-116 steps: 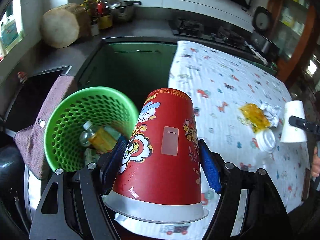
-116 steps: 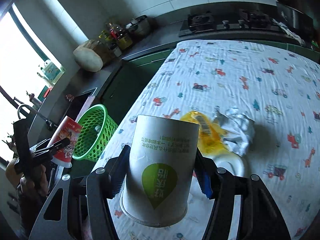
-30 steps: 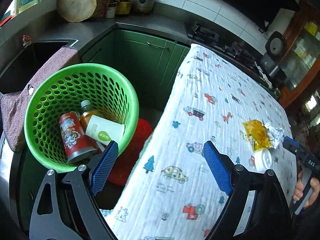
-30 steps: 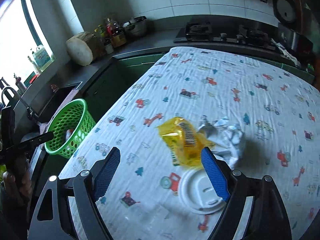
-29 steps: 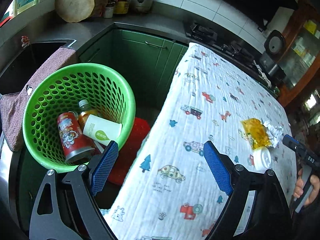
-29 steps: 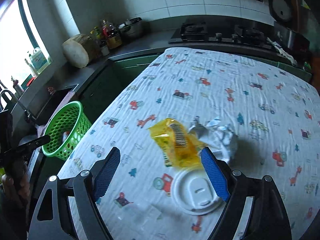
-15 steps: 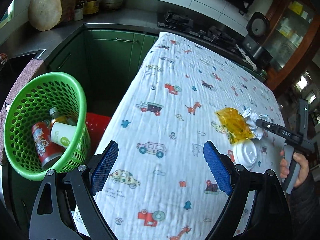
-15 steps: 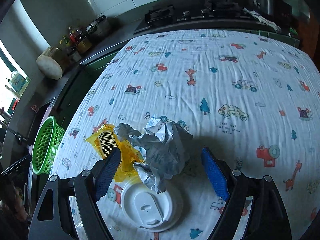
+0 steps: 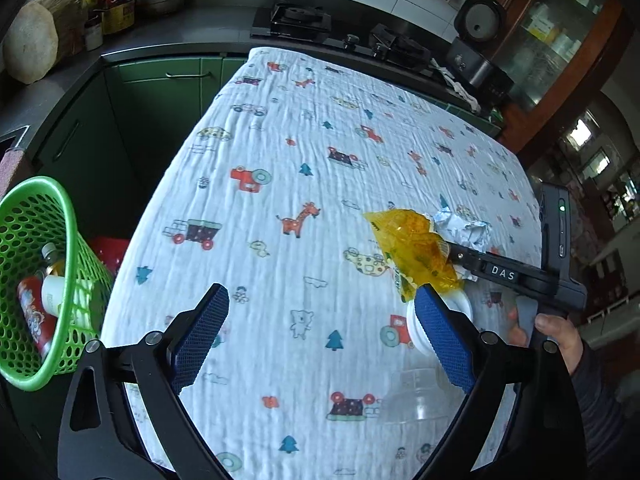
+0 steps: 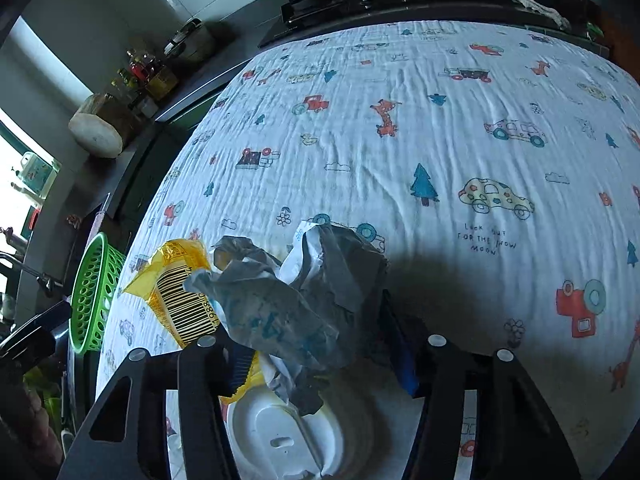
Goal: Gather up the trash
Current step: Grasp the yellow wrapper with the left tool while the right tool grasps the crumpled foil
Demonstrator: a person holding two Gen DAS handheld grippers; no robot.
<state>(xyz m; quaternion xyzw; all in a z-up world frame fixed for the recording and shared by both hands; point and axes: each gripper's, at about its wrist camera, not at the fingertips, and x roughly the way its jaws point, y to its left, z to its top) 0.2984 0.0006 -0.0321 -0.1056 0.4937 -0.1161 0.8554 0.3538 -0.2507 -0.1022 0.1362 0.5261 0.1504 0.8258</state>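
Note:
A crumpled silver wrapper [image 10: 296, 296] lies on the printed tablecloth [image 10: 440, 140], and my right gripper [image 10: 320, 360] is closed around it, jaws pressed on its sides. A yellow wrapper [image 10: 180, 292] lies to its left and a white plastic lid [image 10: 280, 436] just below. In the left wrist view my left gripper [image 9: 320, 336] is open and empty above the cloth, left of the yellow wrapper [image 9: 412, 248], silver wrapper [image 9: 464, 228] and lid [image 9: 416, 332]. The right gripper [image 9: 500, 272] reaches in from the right.
A green basket [image 9: 36, 280] stands beside the table's left edge with a red cup, a white cup and a bottle inside. A clear plastic lid [image 9: 416, 400] lies near the front edge. Green cabinets and a dark counter with a stove lie beyond.
Both cups went into the green basket. My left gripper swung right from the basket over the table. My right gripper came down and closed on the silver wrapper.

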